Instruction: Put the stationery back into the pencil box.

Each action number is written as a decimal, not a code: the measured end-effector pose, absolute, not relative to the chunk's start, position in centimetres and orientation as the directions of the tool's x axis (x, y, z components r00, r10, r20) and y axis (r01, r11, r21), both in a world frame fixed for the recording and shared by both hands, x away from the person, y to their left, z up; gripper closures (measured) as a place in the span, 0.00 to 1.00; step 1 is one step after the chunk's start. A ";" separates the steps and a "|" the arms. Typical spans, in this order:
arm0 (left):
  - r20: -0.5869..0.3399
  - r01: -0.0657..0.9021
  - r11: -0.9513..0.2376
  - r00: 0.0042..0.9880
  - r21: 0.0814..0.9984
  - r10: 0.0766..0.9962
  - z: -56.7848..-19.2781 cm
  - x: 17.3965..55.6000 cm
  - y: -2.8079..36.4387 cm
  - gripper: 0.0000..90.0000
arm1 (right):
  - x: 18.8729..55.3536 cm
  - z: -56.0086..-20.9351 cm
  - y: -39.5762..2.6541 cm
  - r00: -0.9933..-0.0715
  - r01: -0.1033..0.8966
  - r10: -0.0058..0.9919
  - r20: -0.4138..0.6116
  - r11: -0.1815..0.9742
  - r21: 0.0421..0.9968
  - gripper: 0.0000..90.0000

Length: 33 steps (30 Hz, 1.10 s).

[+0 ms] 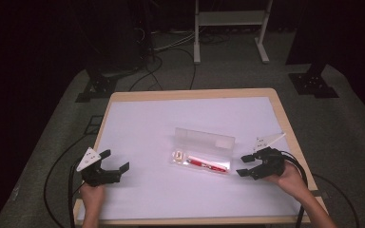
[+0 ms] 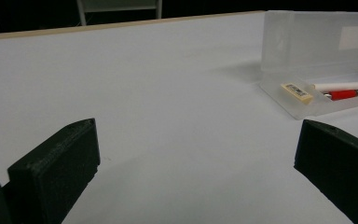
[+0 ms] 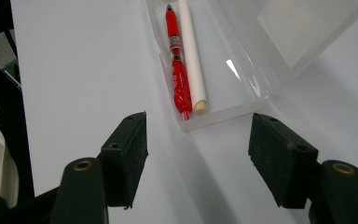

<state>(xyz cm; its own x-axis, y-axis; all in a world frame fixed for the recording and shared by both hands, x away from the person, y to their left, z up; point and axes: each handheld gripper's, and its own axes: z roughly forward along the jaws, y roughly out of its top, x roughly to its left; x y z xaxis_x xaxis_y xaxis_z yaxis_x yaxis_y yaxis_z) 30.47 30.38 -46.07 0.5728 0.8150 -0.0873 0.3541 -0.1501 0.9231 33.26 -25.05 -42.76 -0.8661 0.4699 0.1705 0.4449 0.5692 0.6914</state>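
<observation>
From the high view I see a wooden-edged table covered by a white sheet, lit against a dark room, with my two forearms entering from the bottom of the frame. Just right of centre lies a clear plastic pencil case, its lid standing open along the far side. Inside the tray are a red pen, a white stick just beside it, and a small pale eraser at the tray's left end. My left gripper sits at the lower left of the frame, well apart from the case, its jaws spread wide with nothing between them. My right gripper sits at the lower right, near the right end of the case but not touching it, jaws also spread wide and empty. In the left gripper view, the two black jaws rise from the bottom corners over bare white sheet, and the pencil case shows at the upper right, with the eraser, the white stick and the red pen lying in its tray. In the right gripper view, the jaws stand wide at the bottom, and the short end of the pencil case lies just beyond the gap between them; the red pen and white stick lie side by side, running toward the top of the frame.
</observation>
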 end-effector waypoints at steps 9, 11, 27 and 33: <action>-0.086 0.354 -0.151 0.571 0.923 0.816 -46.1 30.5 30.3 0.00 | 32.7 -43.6 -25.8 -0.856 0.462 0.483 0.186 0.551 0.696 0.40; -0.083 0.352 -0.153 0.571 0.923 0.817 -46.1 30.4 30.3 0.00 | 32.7 -43.7 -26.0 -0.855 0.462 0.485 0.184 0.550 0.696 0.40; -0.074 0.351 -0.163 0.572 0.922 0.817 -46.1 30.5 30.3 0.00 | 31.6 -44.4 -27.8 -0.833 0.482 0.520 0.191 0.509 0.713 0.40; -0.072 0.351 -0.164 0.572 0.922 0.817 -46.1 30.5 30.2 0.00 | 31.1 -44.8 -28.6 -0.822 0.491 0.535 0.194 0.495 0.717 0.39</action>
<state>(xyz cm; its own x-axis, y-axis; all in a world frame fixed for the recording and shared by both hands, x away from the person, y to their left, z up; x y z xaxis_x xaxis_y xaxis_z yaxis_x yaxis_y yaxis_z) 30.48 30.23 -46.09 0.5715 0.8174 -0.0724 0.3513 -0.1639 0.9218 31.07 -28.59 -44.82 -0.8224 0.5348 0.1944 0.4911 0.4947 0.7170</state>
